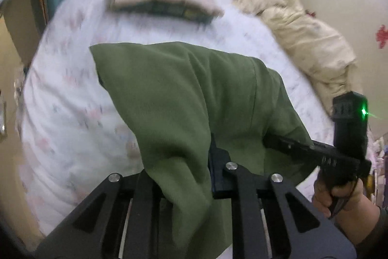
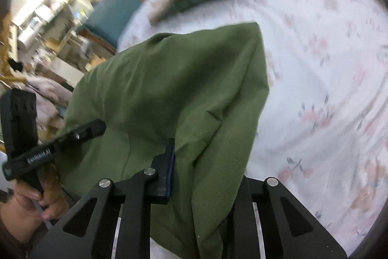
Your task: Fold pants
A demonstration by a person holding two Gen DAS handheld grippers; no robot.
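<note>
The green pants [image 1: 179,94] hang between my two grippers above a bed with a white floral sheet [image 1: 72,101]. My left gripper [image 1: 191,174] is shut on one edge of the pants, and the cloth drapes over its fingers. My right gripper [image 2: 194,174] is shut on the other edge of the pants [image 2: 174,89]. The right gripper also shows at the right of the left wrist view [image 1: 303,149], and the left gripper shows at the left of the right wrist view [image 2: 80,135]. The far end of the pants trails toward the sheet.
A folded stack of cloth [image 1: 165,4] lies on the bed beyond the pants. A cream blanket [image 1: 303,35] is bunched along the wall. A teal piece of furniture [image 2: 121,6] and a cluttered room [image 2: 41,16] lie past the bed's edge.
</note>
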